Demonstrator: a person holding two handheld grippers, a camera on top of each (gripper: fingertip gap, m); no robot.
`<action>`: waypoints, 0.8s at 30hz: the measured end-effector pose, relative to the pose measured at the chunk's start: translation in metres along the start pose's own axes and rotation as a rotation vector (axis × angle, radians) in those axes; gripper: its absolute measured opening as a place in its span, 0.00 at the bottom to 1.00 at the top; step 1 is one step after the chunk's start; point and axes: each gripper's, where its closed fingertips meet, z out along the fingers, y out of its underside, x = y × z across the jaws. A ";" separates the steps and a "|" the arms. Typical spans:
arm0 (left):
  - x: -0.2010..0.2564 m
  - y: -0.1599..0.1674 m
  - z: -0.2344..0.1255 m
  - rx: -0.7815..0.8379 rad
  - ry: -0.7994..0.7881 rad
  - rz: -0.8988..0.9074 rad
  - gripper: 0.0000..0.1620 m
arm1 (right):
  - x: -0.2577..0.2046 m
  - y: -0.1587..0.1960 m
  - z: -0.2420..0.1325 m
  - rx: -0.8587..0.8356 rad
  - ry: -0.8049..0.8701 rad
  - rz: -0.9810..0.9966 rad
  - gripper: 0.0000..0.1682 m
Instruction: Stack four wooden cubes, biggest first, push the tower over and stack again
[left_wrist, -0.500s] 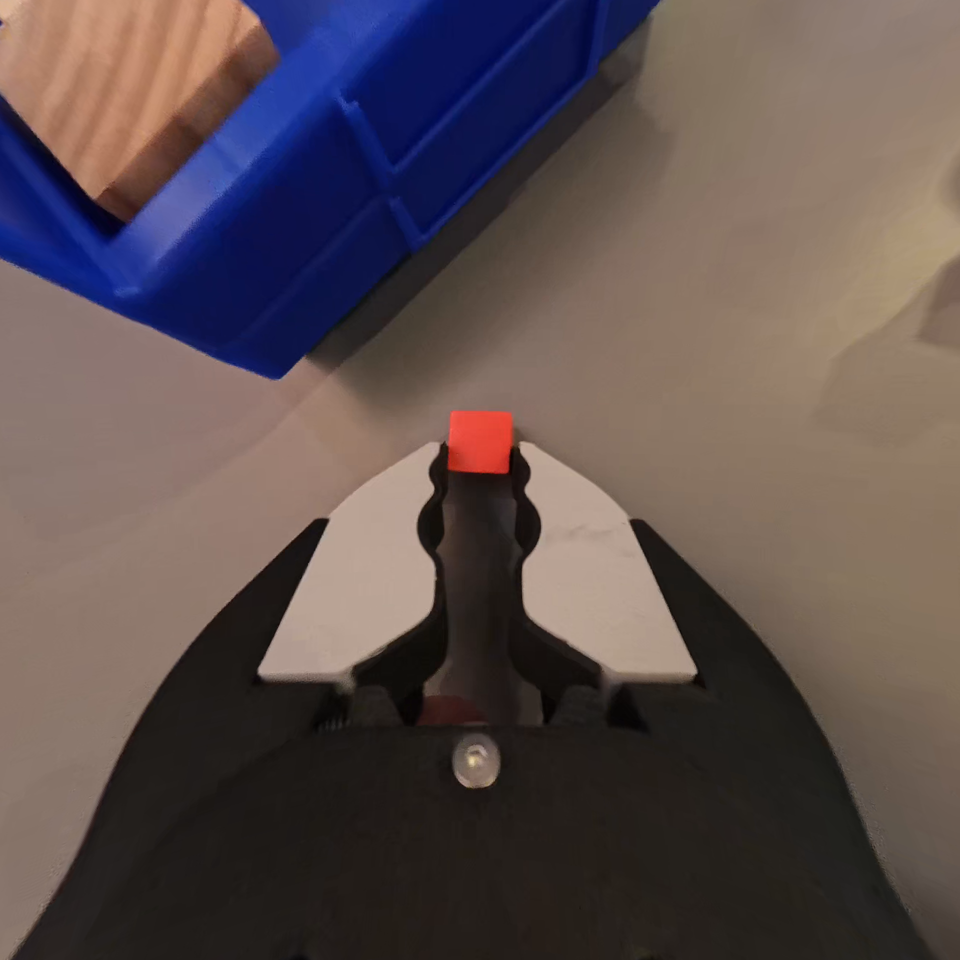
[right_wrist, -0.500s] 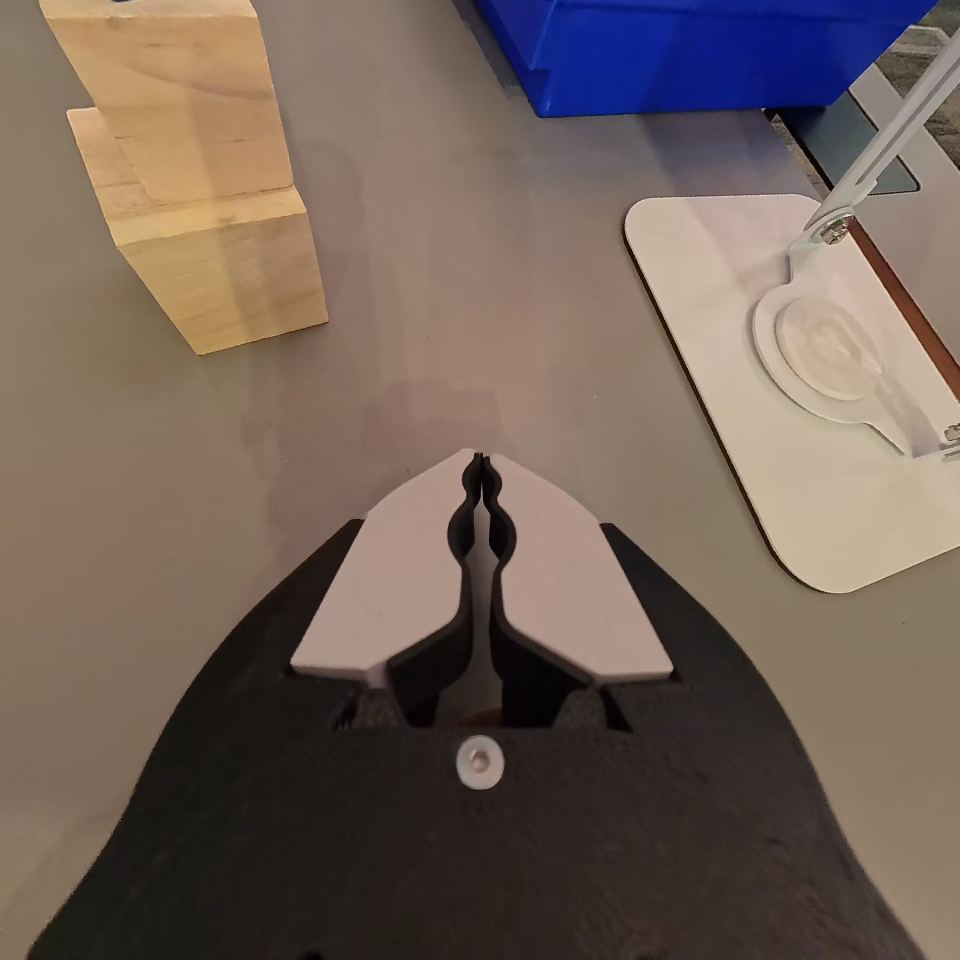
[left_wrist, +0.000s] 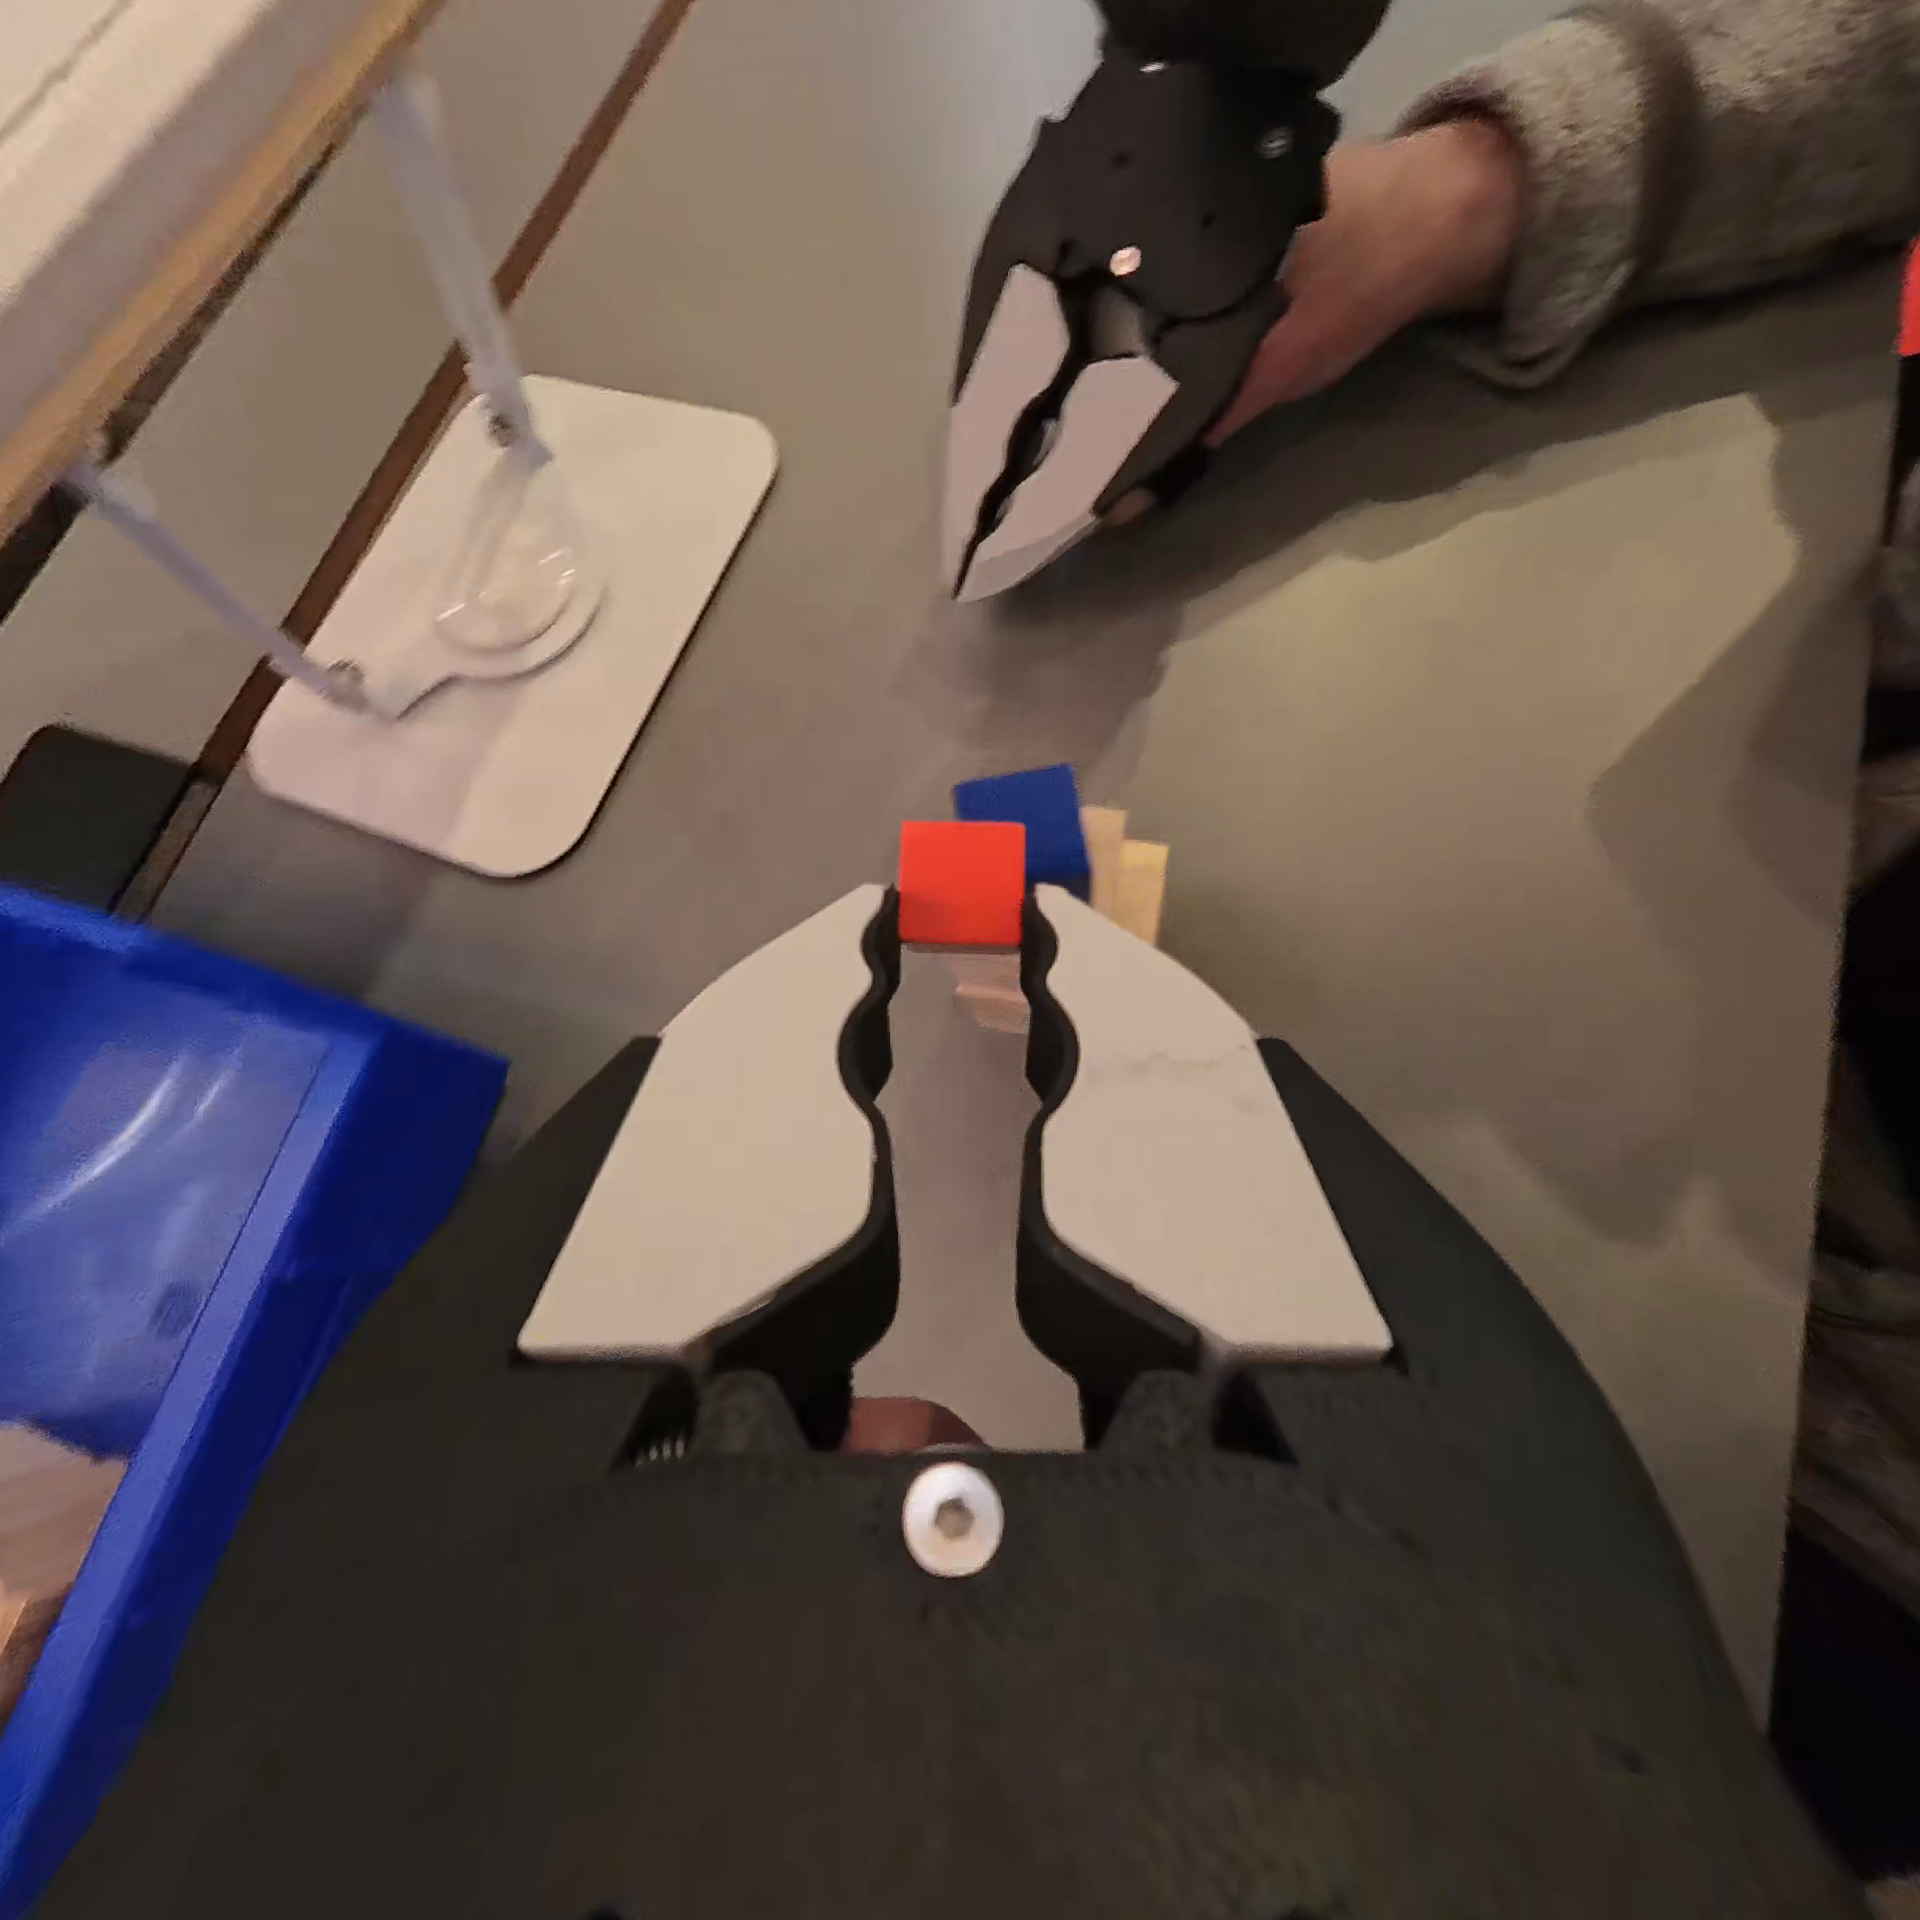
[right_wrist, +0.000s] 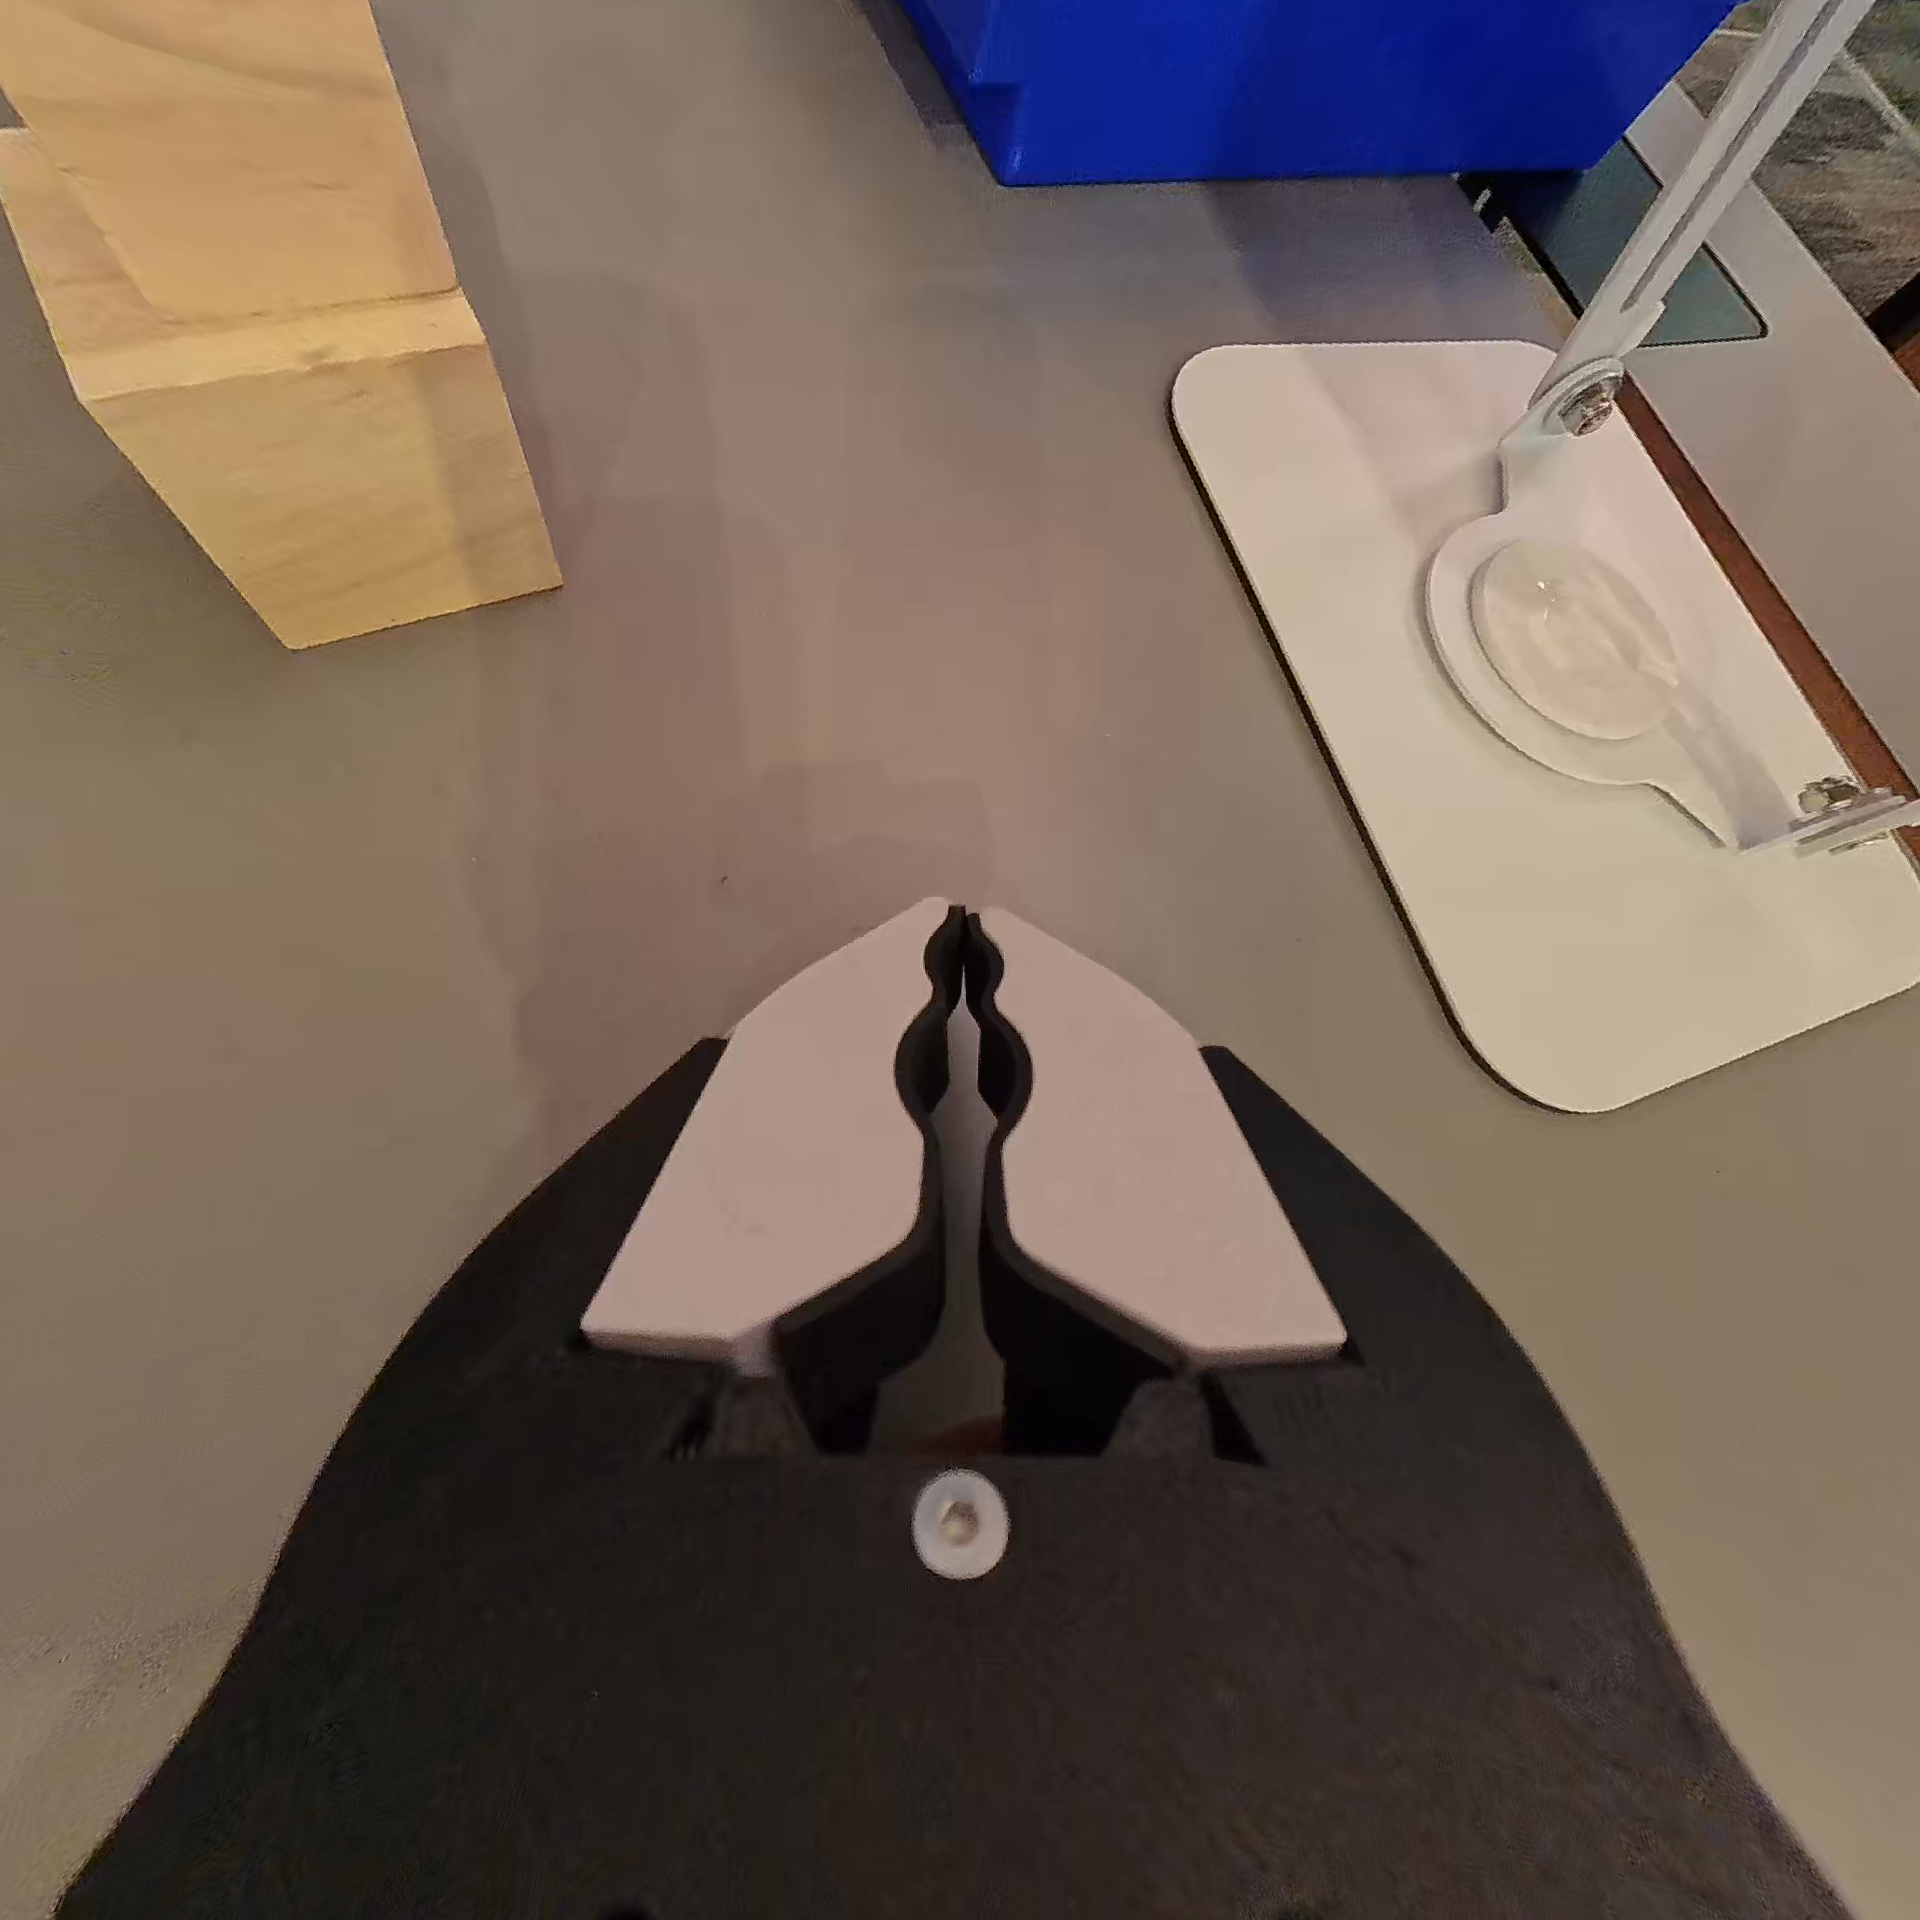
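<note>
My left gripper (left_wrist: 958, 906) is shut on a small cube with a red top (left_wrist: 961, 881) and holds it above a tower seen from above. The tower has a blue-topped cube (left_wrist: 1029, 821) on pale wooden cubes (left_wrist: 1132, 883); the red cube is just left of the blue top. My right gripper (right_wrist: 958, 914) is shut and empty, low over the grey table. It also shows in the left wrist view (left_wrist: 987, 551), beyond the tower. In the right wrist view the tower's lower wooden cubes (right_wrist: 301, 468) stand at the upper left, with the top cut off.
A blue bin (left_wrist: 343, 1122) with wood inside is at my left; it also shows at the top of the right wrist view (right_wrist: 1299, 94). A white lamp base plate (left_wrist: 644, 582) with thin metal arms lies by the table's edge (right_wrist: 1351, 831). A hand in a grey sleeve (left_wrist: 1621, 208) holds the right gripper.
My left gripper has swung away from the blue bin to above the tower, still holding the red cube. My right gripper has moved slightly forward and stays shut.
</note>
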 end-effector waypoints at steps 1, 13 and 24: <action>0.003 -0.002 0.005 -0.013 0.014 0.006 0.13 | 0.000 0.000 0.000 0.000 0.000 -0.002 0.00; 0.005 -0.005 0.019 -0.048 0.055 -0.025 0.20 | -0.001 0.001 -0.001 0.002 -0.004 -0.003 0.00; -0.016 0.030 -0.009 0.029 -0.119 -0.115 0.13 | 0.008 0.008 -0.006 -0.007 0.011 0.007 0.00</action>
